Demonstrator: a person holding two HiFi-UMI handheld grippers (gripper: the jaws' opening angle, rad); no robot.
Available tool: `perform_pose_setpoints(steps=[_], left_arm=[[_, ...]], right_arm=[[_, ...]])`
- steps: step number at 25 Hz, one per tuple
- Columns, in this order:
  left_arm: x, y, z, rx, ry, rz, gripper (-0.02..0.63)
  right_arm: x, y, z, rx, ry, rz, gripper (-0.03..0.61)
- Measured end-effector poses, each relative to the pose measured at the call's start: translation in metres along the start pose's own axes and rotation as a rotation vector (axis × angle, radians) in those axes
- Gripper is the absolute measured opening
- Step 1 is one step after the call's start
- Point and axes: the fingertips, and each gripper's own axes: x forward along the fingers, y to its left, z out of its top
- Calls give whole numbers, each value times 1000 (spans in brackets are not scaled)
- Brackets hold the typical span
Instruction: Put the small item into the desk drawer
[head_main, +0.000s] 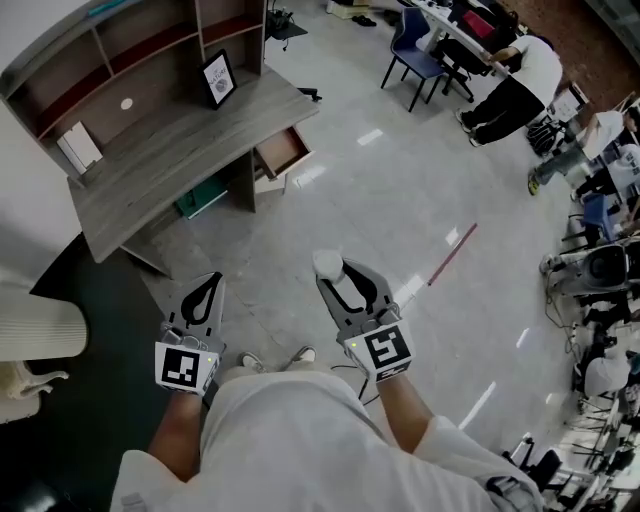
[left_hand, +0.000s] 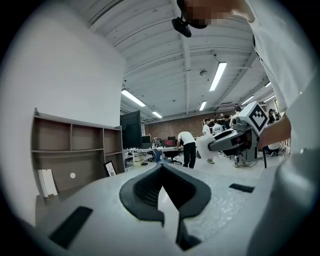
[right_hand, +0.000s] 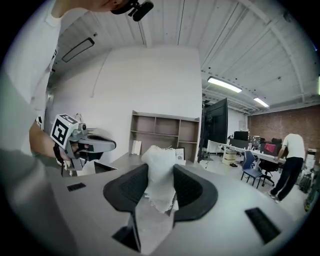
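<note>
A small crumpled white item (head_main: 326, 264) sits pinched in my right gripper (head_main: 335, 274), held above the floor in front of me. The right gripper view shows its pads closed on the white item (right_hand: 159, 167). My left gripper (head_main: 211, 284) hangs beside it, shut with nothing in it; its tips meet in the left gripper view (left_hand: 161, 169). The grey desk (head_main: 170, 140) stands far ahead at the upper left. Its drawer (head_main: 283, 150) is pulled open at the right end. Both grippers are well short of the desk.
A hutch of shelves (head_main: 120, 50), a picture frame (head_main: 218, 78) and a white box (head_main: 78, 148) are on the desk, with a teal box (head_main: 200, 198) beneath. A white chair (head_main: 35, 340) is left. A bent-over person (head_main: 515, 85) and blue chair (head_main: 415, 50) are far right.
</note>
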Motion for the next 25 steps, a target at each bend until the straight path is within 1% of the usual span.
perform_pose_setpoints(steps=[4,9,15,17,20,22,25], left_arm=[[-3,12,-8,-19,-8,-12,6],[-18,31,-20,-52,-35,-26,6],[-34,57,-52,-75,14,-41,6],[-32,58,-56,-76,14,-53,6],[-18,62,-49,-67,-1,-60,6],[-3,64,-43,-56,-11,-61,6],[26,67,-43,-44,-5,-59,6]], right_arm=[[13,17,-1,-9,15,17,153],[28,42,-10,-3,73,0,153],[43,59,-9,18,85,-31,153],[43,56,-13,23,91,-47,153],[47,41,-15,28,91,-67,153],[54,26,-14,28,83,-73,153],[73,-3,-15,31,60,-71,153]])
